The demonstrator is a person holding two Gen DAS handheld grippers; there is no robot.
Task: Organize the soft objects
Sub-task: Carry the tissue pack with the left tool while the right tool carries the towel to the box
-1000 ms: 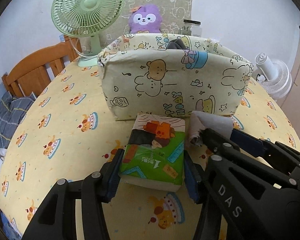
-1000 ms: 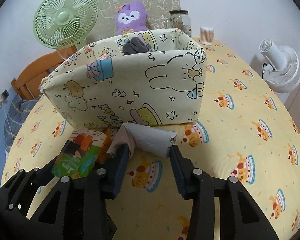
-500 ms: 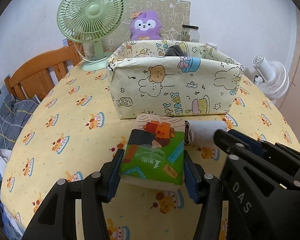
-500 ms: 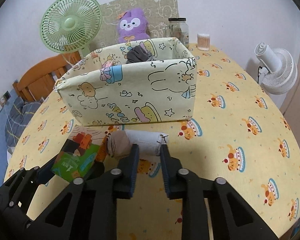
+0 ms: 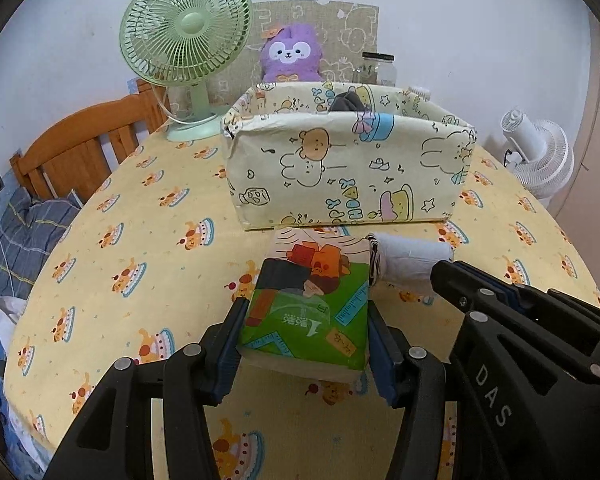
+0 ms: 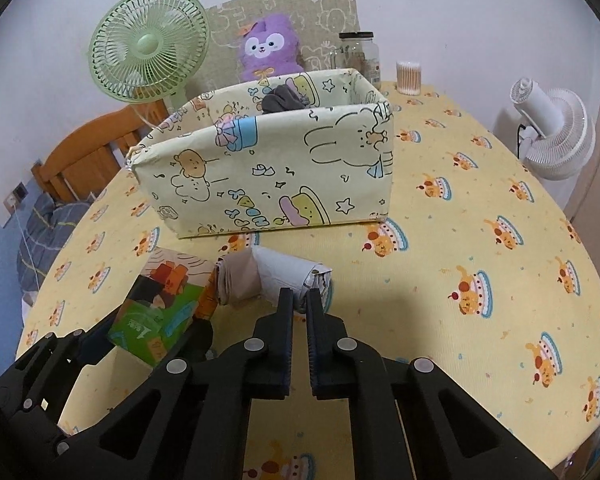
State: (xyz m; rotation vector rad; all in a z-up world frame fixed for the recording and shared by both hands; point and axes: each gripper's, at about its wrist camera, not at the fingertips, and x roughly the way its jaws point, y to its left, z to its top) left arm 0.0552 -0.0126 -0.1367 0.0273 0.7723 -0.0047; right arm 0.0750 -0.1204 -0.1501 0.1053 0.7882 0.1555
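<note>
My left gripper (image 5: 306,340) is shut on a green and orange tissue pack (image 5: 314,300) and holds it above the table in front of the cartoon-print fabric box (image 5: 348,172). The pack also shows in the right wrist view (image 6: 162,312). My right gripper (image 6: 299,300) is shut on a rolled grey and beige cloth (image 6: 276,276), pinching its near edge. The roll also shows in the left wrist view (image 5: 410,258), right of the pack. A dark grey cloth (image 6: 282,100) lies inside the box (image 6: 268,176).
A green fan (image 5: 186,44), a purple plush (image 5: 292,54) and a glass jar (image 5: 378,70) stand behind the box. A cotton-swab cup (image 6: 409,77) is at the back right. A white fan (image 6: 552,132) stands off the table's right edge. A wooden chair (image 5: 80,148) is at left.
My right gripper has closed on the cloth roll. Both grippers have pulled back and risen from the box, the left one carrying the tissue pack.
</note>
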